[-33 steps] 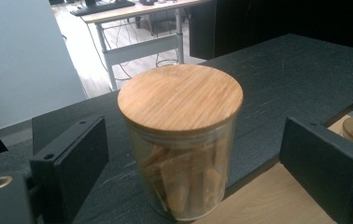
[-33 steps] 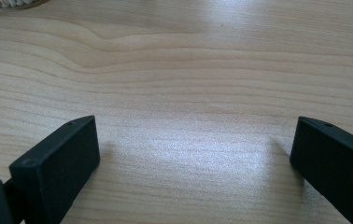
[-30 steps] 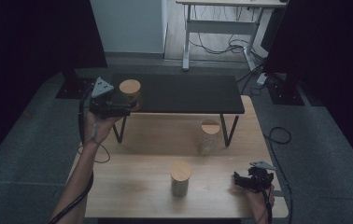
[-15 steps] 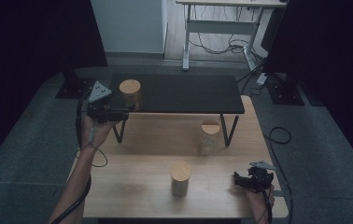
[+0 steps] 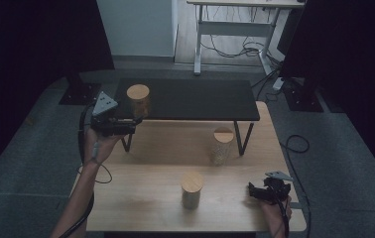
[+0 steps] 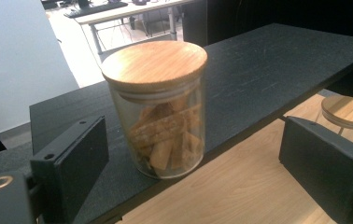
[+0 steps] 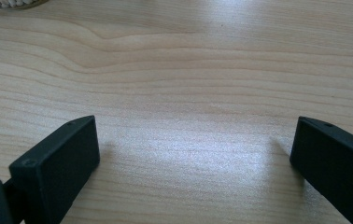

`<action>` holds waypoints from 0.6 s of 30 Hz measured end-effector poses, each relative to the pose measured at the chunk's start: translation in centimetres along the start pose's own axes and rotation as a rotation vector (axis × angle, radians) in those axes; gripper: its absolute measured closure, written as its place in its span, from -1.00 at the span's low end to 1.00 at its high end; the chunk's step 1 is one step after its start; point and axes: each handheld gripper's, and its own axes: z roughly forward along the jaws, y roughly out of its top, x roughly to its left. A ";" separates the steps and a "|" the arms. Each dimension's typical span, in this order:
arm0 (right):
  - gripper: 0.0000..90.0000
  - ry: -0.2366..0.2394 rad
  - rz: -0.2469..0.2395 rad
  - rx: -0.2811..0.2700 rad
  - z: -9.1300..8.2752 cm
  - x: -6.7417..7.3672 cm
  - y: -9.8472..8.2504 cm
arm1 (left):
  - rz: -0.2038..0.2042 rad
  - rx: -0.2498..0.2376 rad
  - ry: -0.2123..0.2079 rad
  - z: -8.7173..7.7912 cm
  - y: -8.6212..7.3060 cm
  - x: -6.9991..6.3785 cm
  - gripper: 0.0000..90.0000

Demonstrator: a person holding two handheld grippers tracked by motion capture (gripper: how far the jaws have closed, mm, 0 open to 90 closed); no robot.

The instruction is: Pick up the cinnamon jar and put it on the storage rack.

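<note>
At the shelf's (image 5: 190,99) left end, the left gripper (image 5: 135,120) backs slightly off the jar (image 6: 158,109), jaws wide and empty — jar delivered, apparently.

Dim overhead view; bright, sharp close-ups

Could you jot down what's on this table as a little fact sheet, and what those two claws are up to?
Surface: wooden table with a black shelf on it
Jar on shelf: glass, wooden lid, brown sticks inside
Other jars: two on the table
Left claw: open, jaws either side of the shelf jar, not touching
Right claw: open over bare wood, nothing between the jaws
</note>
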 end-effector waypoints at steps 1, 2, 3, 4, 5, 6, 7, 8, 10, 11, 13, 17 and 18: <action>-0.98 0.000 0.000 0.000 0.0 0.0 0.0 | -0.002 -0.001 -0.002 0.0 -0.1 0.0 -0.82; -0.98 0.000 0.000 0.000 0.0 0.0 0.0 | -0.002 -0.001 -0.004 -0.1 -0.2 0.0 -0.82; -0.98 0.000 0.000 0.000 0.0 0.0 0.0 | -0.004 -0.001 -0.004 -0.1 -0.3 -0.1 -0.82; -0.98 0.000 0.000 0.000 0.0 0.0 0.0 | -0.004 0.001 -0.005 -0.1 -0.4 -0.1 -0.82; -0.98 0.000 0.000 0.000 0.0 0.0 0.0 | -0.005 0.001 -0.006 -0.1 -0.5 -0.2 -0.82; -0.98 0.000 0.000 0.000 0.0 0.0 0.0 | -0.005 0.002 -0.008 -0.2 -0.6 -0.2 -0.82; -0.98 0.000 0.000 0.000 0.0 0.0 0.0 | -0.008 0.000 -0.010 -0.2 -0.7 -0.2 -0.82; -0.98 0.000 0.000 0.000 0.0 0.0 0.0 | -0.008 0.002 -0.012 -0.2 -0.8 -0.3 -0.82; -0.98 0.000 0.000 0.000 0.0 0.0 0.0 | -0.008 0.002 -0.016 -0.3 -0.9 -0.4 -0.82; -0.98 0.000 0.000 0.000 0.0 0.0 0.0 | -0.008 0.000 -0.018 -0.3 -1.0 -0.4 -0.82; -0.98 0.000 0.001 0.000 0.0 0.0 0.0 | -0.008 0.000 -0.023 -0.4 -1.0 -0.6 -0.82; -0.98 0.000 0.000 0.000 0.0 0.0 0.0 | 0.000 0.002 -0.027 -0.5 -1.2 -0.9 -0.82; -0.98 0.000 0.000 0.000 0.0 0.0 0.0 | 0.001 0.004 -0.026 -0.6 -1.2 -1.0 -0.82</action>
